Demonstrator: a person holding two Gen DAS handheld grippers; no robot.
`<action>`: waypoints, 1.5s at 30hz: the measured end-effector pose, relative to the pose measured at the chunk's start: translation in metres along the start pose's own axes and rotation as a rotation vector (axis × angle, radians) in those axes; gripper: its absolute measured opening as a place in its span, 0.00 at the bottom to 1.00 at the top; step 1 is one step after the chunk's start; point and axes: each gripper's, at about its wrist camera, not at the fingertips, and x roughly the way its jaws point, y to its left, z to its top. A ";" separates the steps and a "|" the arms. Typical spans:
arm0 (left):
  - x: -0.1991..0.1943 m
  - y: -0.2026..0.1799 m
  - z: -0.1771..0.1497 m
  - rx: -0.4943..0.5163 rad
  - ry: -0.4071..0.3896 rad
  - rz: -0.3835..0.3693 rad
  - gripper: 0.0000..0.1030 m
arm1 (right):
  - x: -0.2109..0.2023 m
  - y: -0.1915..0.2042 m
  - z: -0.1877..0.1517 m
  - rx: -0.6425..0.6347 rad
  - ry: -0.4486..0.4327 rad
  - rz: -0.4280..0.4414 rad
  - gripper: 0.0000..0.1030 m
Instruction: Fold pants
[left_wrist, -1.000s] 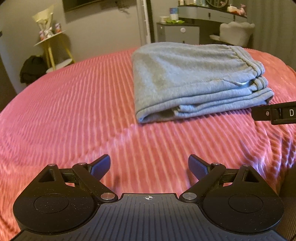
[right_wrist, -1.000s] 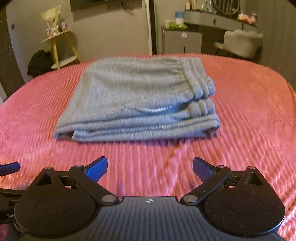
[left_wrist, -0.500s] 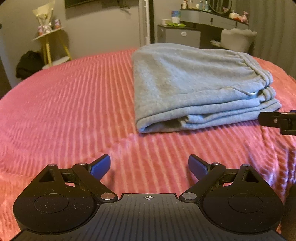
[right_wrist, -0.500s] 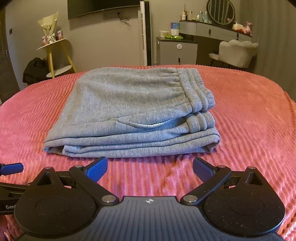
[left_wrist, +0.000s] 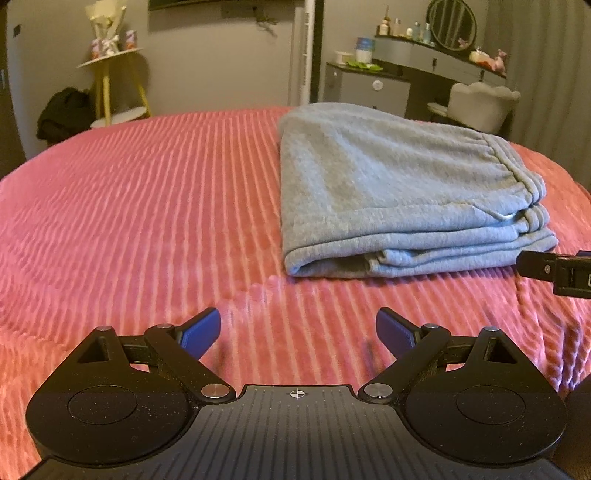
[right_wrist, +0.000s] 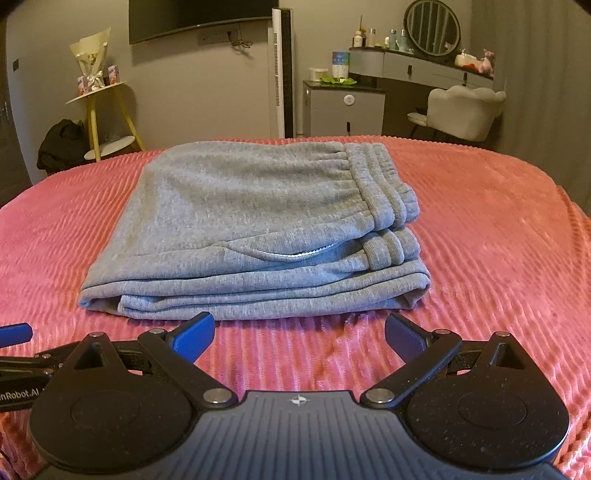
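Both hand-held grippers raised, jaws apart, pants folded

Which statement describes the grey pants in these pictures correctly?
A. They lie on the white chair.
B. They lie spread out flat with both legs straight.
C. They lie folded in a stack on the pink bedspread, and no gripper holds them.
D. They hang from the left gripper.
C: the grey pants lie in folded layers on the pink bedspread, while the right gripper and the left gripper are both open and empty in front of them.
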 end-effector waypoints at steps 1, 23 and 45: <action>-0.001 0.001 0.000 -0.001 0.000 0.000 0.93 | 0.000 0.001 0.000 -0.006 -0.003 0.000 0.96; 0.000 0.005 -0.001 -0.016 -0.003 0.006 0.93 | 0.002 -0.001 0.001 0.004 0.004 0.004 0.96; 0.000 0.008 -0.001 -0.026 -0.003 0.005 0.93 | 0.003 -0.001 0.001 0.006 0.008 0.006 0.96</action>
